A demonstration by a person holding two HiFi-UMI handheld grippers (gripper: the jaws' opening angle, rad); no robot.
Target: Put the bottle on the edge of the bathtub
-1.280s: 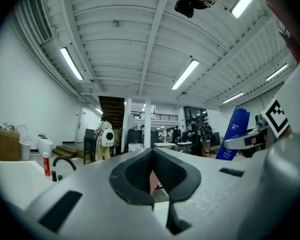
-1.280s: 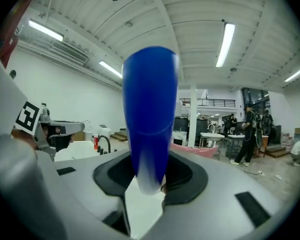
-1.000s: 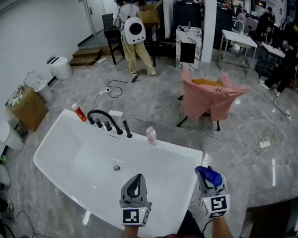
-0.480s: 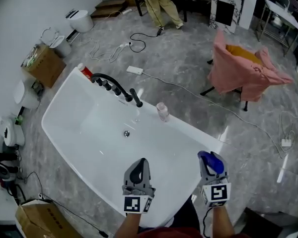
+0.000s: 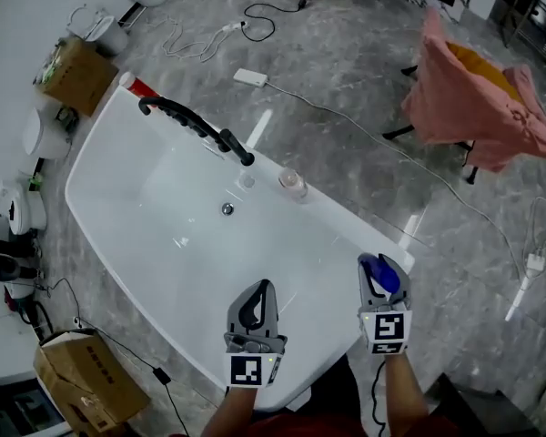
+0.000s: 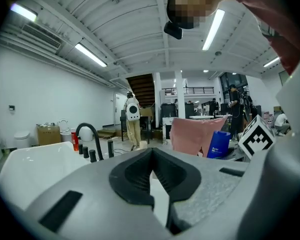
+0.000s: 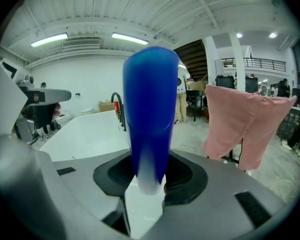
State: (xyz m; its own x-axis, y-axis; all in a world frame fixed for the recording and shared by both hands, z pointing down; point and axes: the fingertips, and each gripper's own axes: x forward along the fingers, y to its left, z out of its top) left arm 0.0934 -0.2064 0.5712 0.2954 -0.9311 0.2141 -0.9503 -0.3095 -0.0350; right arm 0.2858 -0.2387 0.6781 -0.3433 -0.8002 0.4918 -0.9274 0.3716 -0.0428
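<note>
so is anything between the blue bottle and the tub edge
Nothing visible. The right gripper holds the blue bottle close to the bathtub's near rim, which is bare there; the faucet and small clear bottle stand on the far rim.

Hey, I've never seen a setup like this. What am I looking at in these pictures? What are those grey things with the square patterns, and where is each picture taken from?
There is no robot here. A person holds a hand tool with two gripping fingers in each hand. The top-down picture comes from a camera on the person's head. It shows the left gripper and right gripper at the bottom, each carrying a patterned marker cube. The other two pictures come from cameras riding on each gripper, looking along its fingers. Below lies a white bathtub with a black faucet. A clear bottle and a red bottle sit on its far rim. The right gripper is closed on a blue bottle. The left gripper's fingers are together and hold nothing.
</note>
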